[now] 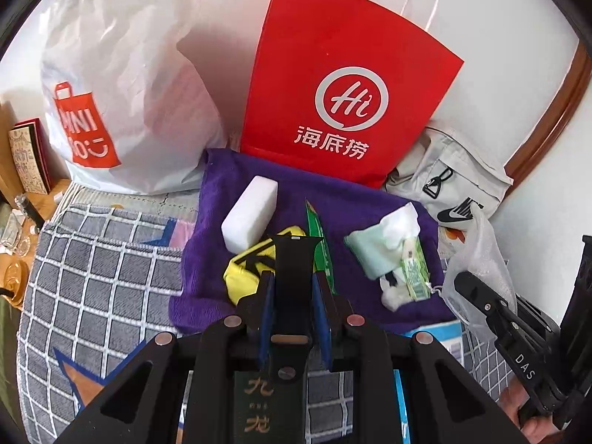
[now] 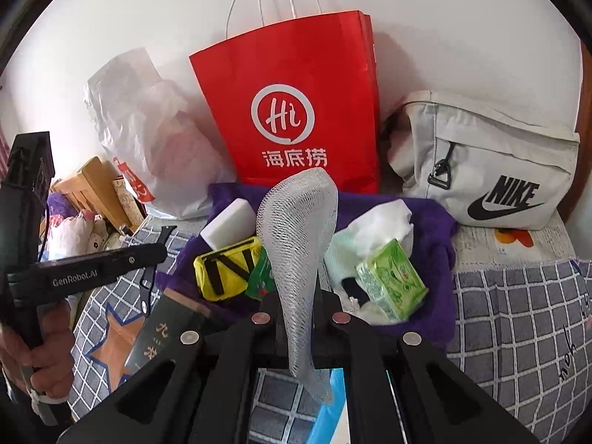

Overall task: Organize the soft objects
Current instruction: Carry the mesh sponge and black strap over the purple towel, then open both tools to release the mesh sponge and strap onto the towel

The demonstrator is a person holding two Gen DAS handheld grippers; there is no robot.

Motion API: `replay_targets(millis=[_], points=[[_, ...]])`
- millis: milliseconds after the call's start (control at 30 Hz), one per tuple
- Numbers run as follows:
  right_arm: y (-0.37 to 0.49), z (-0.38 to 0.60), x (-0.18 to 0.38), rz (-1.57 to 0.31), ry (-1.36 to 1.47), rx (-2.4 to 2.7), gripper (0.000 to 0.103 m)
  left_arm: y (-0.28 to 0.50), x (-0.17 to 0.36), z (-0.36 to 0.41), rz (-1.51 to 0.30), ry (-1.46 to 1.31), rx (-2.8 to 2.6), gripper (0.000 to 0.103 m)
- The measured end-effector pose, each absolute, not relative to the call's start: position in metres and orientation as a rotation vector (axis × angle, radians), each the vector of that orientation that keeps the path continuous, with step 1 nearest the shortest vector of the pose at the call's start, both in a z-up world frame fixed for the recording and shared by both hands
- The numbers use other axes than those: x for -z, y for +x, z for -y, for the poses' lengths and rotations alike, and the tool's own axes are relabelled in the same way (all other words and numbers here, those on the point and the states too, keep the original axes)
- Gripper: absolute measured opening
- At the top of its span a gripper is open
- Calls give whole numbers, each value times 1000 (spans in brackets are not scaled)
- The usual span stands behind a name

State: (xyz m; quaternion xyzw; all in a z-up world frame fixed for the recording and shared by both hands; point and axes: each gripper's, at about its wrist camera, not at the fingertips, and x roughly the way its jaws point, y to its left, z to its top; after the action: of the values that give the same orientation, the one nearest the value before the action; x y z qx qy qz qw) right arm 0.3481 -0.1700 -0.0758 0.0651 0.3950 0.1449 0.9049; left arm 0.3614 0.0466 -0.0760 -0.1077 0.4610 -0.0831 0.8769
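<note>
A purple towel [image 1: 333, 192] lies on the bed. On it sit a white foam block [image 1: 251, 218], a yellow pouch [image 1: 246, 277], a green packet [image 1: 318, 236], a pale green cloth [image 1: 373, 255] and a green tissue pack [image 2: 392, 277]. My left gripper [image 1: 292, 283] is shut on a dark box with gold characters [image 1: 292, 259], held over the towel's near edge. My right gripper [image 2: 299, 307] is shut on a white mesh net [image 2: 296, 229], which stands up and droops above the towel. In the right wrist view, the left gripper [image 2: 153, 277] and its dark box [image 2: 162, 329] come in from the left.
A red paper bag [image 1: 344, 74] leans on the wall behind the towel. Left of it sits a white plastic shopping bag [image 1: 122, 85], and to its right a grey Nike bag [image 2: 492, 162]. A grey checked blanket [image 1: 103, 266] covers the bed. A wooden side table [image 1: 22, 185] with clutter stands far left.
</note>
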Motion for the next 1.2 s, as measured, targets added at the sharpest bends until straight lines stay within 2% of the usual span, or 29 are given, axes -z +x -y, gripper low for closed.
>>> replay_targets(millis=[300,733,1200], points=[[383,158,80,-823,109,-320,5,395,90,-40,-986,-246,175,20],[413,168,122,-908,118,-304,5,428,120,-30,-1017,-238,162,20],[425,167,140,-964,115,-299,9,435,137,-34,-1035,-274,169,20]])
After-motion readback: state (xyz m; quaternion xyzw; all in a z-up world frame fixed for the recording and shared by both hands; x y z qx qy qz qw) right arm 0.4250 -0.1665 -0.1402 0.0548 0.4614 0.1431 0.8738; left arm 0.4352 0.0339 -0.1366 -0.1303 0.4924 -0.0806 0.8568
